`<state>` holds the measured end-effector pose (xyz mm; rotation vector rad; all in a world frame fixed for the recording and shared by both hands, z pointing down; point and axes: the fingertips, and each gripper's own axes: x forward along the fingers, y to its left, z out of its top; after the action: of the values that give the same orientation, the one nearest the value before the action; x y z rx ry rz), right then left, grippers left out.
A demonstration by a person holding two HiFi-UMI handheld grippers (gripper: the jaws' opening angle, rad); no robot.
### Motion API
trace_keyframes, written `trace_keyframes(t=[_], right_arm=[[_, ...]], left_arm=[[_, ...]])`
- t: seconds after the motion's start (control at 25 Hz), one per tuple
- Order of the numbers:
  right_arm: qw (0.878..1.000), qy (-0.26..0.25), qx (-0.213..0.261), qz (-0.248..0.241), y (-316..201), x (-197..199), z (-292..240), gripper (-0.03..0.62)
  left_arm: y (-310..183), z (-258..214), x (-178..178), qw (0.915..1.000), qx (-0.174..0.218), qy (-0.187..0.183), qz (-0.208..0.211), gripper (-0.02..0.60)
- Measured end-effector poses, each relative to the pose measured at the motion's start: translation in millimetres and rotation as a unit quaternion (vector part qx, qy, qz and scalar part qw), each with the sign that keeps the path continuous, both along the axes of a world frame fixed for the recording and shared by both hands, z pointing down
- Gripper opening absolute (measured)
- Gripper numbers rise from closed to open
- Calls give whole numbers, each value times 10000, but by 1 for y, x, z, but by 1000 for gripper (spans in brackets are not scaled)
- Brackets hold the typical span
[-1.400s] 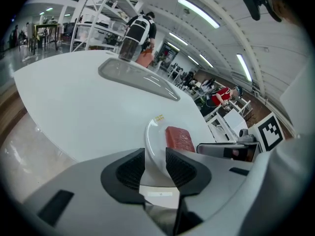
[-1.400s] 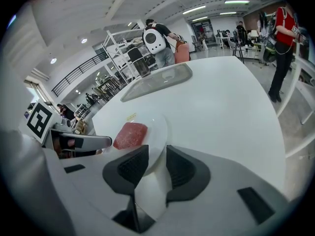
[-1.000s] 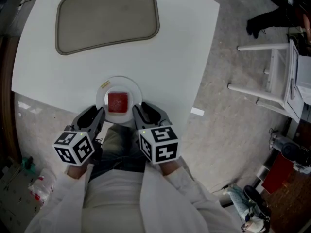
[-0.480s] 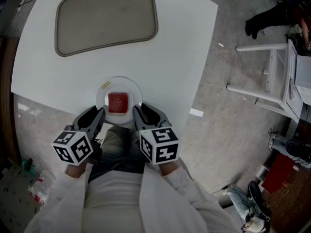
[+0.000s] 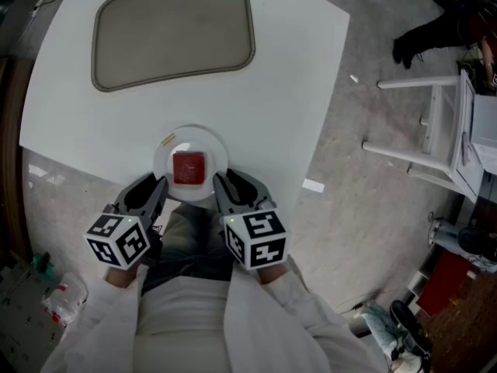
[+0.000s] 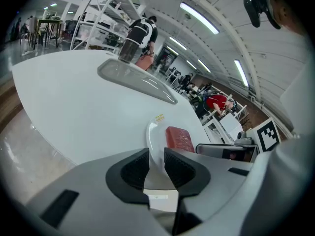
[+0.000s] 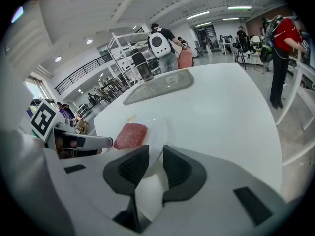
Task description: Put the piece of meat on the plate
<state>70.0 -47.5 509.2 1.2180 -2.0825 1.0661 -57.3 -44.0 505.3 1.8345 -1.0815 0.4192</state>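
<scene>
A red slab of meat [image 5: 189,168] lies in the middle of a small white plate [image 5: 163,155] at the near edge of the white table [image 5: 272,92]. My left gripper [image 5: 159,183] points at the plate's near left rim. Its jaws are closing and still stand a narrow gap apart, and through that gap the left gripper view shows the plate [image 6: 156,132] and meat [image 6: 179,138] just beyond. My right gripper [image 5: 221,181] sits at the near right rim, its jaws also slightly apart, with the plate [image 7: 156,127] and meat [image 7: 131,135] ahead. Neither gripper holds anything.
A large grey oval tray [image 5: 172,29] lies at the far side of the table. A small yellow tag [image 5: 168,139] sits on the plate's far left rim. A white rack [image 5: 435,123] stands on the floor to the right. People stand in the background.
</scene>
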Motion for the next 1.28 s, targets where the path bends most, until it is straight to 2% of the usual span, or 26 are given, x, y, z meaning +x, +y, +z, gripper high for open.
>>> trace_keyframes(t=[0.28,0.76,1.04,1.28], right_arm=[[9999,-82,45,-86,-1,3,-11,97],[9981,-213,366,-449,-23,13,-38,97],[9975,-272,453,-463,-32,11,-45,97],[9977,-165,567,-337,-59,7,-50,94]], left_arm=[[3,-11,3,9999,92,-64,-19,101],[-14,-42,13,9981,562,-149,-221,100],[-24,-51,11,9968,727,-183,-279,100],[-45,-51,7,9973,715,-140,-108,100]])
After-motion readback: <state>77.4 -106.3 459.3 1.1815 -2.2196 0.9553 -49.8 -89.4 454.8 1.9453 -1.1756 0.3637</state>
